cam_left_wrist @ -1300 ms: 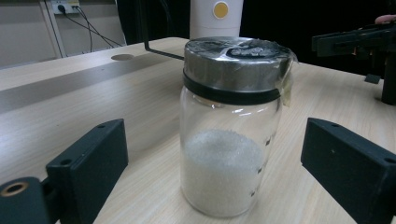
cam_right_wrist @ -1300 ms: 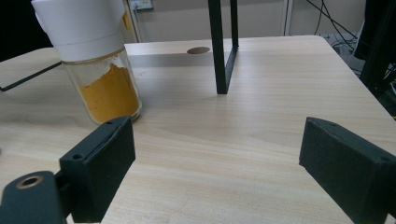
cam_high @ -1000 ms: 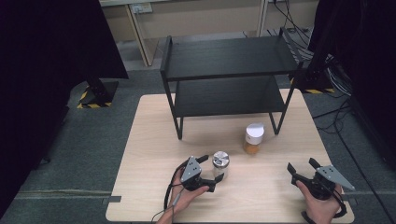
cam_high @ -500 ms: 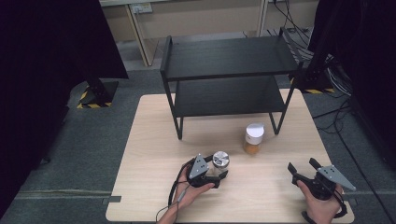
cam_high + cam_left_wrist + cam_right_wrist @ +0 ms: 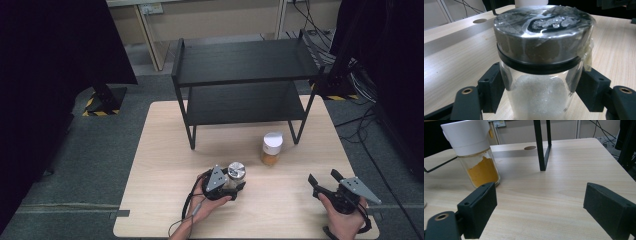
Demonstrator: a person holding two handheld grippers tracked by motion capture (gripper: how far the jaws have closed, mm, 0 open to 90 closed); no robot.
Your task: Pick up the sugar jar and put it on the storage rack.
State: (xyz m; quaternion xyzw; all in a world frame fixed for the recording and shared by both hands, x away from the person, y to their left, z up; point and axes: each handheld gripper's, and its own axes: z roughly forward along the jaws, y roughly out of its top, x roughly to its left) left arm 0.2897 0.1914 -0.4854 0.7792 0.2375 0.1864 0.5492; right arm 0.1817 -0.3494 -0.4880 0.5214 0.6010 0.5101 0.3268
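The clear glass jar with the silver metal lid (image 5: 541, 75) is sitting upright near the front middle of the pale wooden table (image 5: 165, 150), and the left gripper (image 5: 231, 184) is closing in around it right now. In the left gripper view, the two black jaws are flanking the glass body just below the lid, one pad on each side and right up against the glass, though whether they are pressing firmly is hard to tell; white grains are filling the lower part of the jar, and crinkled clear film is clinging to the lid. Over on the right, the right gripper (image 5: 331, 186) is hovering above the front right corner of the table with its jaws spread wide and nothing between them. Its own view is looking across bare tabletop toward a glass jar of orange powder with a white cap (image 5: 475, 157), which is standing well apart from the jaws, just in front of the black two-tier metal shelf (image 5: 245, 65) and near its front right leg (image 5: 541, 145).
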